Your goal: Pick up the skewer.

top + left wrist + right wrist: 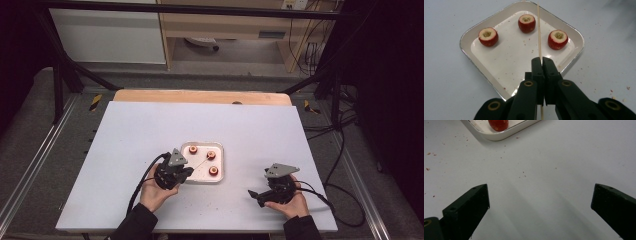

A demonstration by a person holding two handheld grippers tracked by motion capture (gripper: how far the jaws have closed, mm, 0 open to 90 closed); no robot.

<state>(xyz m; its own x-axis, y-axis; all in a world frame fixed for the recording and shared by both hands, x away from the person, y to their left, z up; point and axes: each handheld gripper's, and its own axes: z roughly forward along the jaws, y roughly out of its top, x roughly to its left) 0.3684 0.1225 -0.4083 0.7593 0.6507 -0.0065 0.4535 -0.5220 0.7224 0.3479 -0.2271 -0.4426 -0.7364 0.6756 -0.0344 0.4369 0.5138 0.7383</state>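
The left gripper (541, 60) has its jaws pinched tight on a thin wooden skewer (539, 30). Seen along those jaws, the stick runs straight toward twelve o'clock over the tray (469, 40), passing between two of the three cored red fruits: one just left of it at the far end (526, 23), one to its right at about two o'clock (558, 39). The third fruit (488, 36) sits well off at ten o'clock. Whether the skewer touches any fruit I cannot tell; it seems to pass beside them. A short tail of the stick pokes out below the jaws.

From the high view, the left gripper (186, 171) sits at the tray's (220, 175) eight o'clock corner, held in the left hand (155, 192), with the skewer (200, 163) slanting across the tray toward the fruit at its right side.

The right gripper (255, 195) rests in the right hand (290, 202) at about four o'clock from the tray, well apart from it, over bare white table (130, 145). Its jaws stand wide apart with nothing between them; in its own view (540, 195) the table is speckled with small crumbs, and the tray's corner (506, 133) with one fruit (498, 124) lies off at eleven o'clock.
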